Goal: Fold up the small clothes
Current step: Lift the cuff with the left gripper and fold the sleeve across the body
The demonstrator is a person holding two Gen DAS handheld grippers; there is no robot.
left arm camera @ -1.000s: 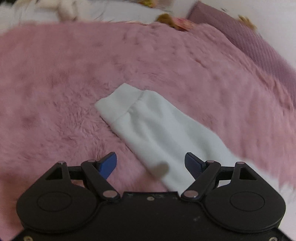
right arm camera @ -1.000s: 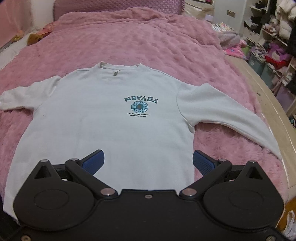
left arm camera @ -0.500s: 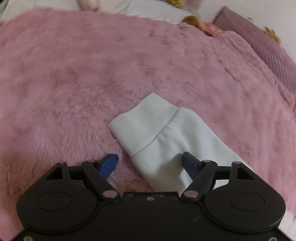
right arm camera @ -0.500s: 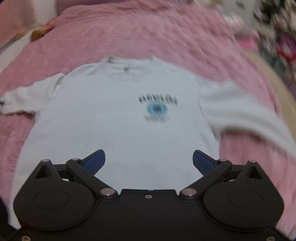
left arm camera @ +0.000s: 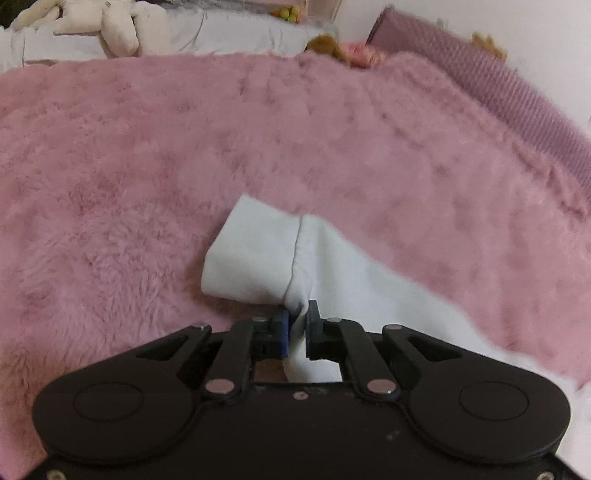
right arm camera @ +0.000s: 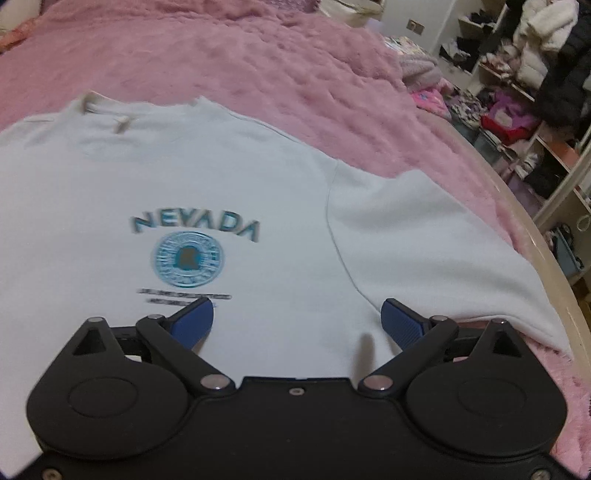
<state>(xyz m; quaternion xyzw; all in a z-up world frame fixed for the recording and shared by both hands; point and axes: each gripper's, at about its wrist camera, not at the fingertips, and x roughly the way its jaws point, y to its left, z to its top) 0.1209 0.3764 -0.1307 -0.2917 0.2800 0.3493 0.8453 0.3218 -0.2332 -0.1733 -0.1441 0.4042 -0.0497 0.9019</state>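
Observation:
A pale blue sweatshirt [right arm camera: 155, 177] with a NEVADA print lies face up on the pink fluffy blanket [right arm camera: 258, 62]. In the left wrist view my left gripper [left arm camera: 297, 318] is shut on the sweatshirt's left sleeve [left arm camera: 332, 266], pinching the fabric just behind the cuff [left arm camera: 251, 251]. In the right wrist view my right gripper [right arm camera: 297, 321] is open and empty, low over the shirt's body near the right armpit. The right sleeve [right arm camera: 424, 240] stretches out to the right towards the bed edge.
The beige bed edge [right arm camera: 546, 240] curves along the right. Cluttered shelves with clothes [right arm camera: 517, 92] stand beyond it. In the left wrist view a mauve headboard cushion [left arm camera: 498, 92], soft toys [left arm camera: 110, 26] and a white pillow [left arm camera: 221, 37] lie at the far side.
My left gripper moved in onto the sleeve and shut on it behind the cuff. My right gripper moved forward and right over the shirt, staying open.

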